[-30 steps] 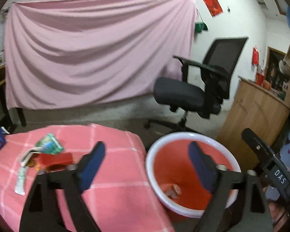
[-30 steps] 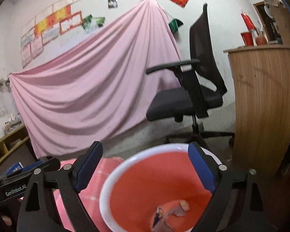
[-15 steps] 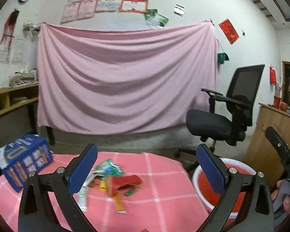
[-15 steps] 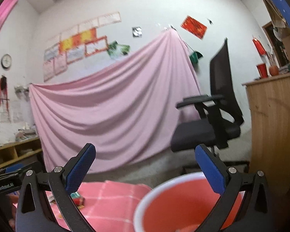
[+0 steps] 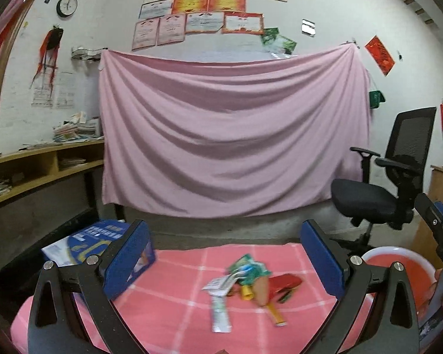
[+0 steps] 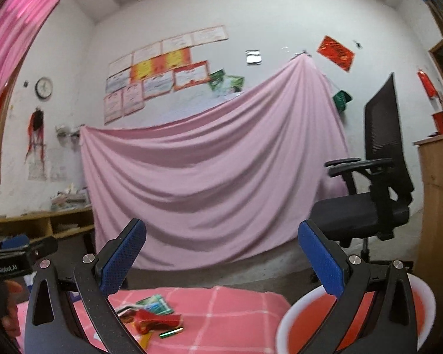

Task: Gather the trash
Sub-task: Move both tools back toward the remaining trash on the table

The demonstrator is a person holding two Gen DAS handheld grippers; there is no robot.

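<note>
A small heap of trash (image 5: 245, 283) lies on the pink checked tablecloth (image 5: 177, 301): a green wrapper (image 5: 251, 268), a red wrapper (image 5: 283, 283) and a white sachet (image 5: 220, 315). My left gripper (image 5: 226, 261) hovers before the heap, open and empty. The red basin with a white rim (image 5: 398, 253) sits low at the right of the table. My right gripper (image 6: 223, 261) is open and empty too, above the gap between the trash heap (image 6: 153, 315) and the basin (image 6: 283, 324). The basin's inside is mostly hidden.
A blue box (image 5: 82, 244) stands on the table's left. A black office chair (image 6: 369, 206) and a wooden cabinet (image 6: 437, 206) stand to the right. A pink sheet (image 5: 230, 135) hangs on the far wall, with shelves (image 5: 38, 165) at the left.
Both views swung up and left, away from the basin and toward the table. The trash heap now lies ahead of the left gripper. Both pairs of jaws stand a little wider.
</note>
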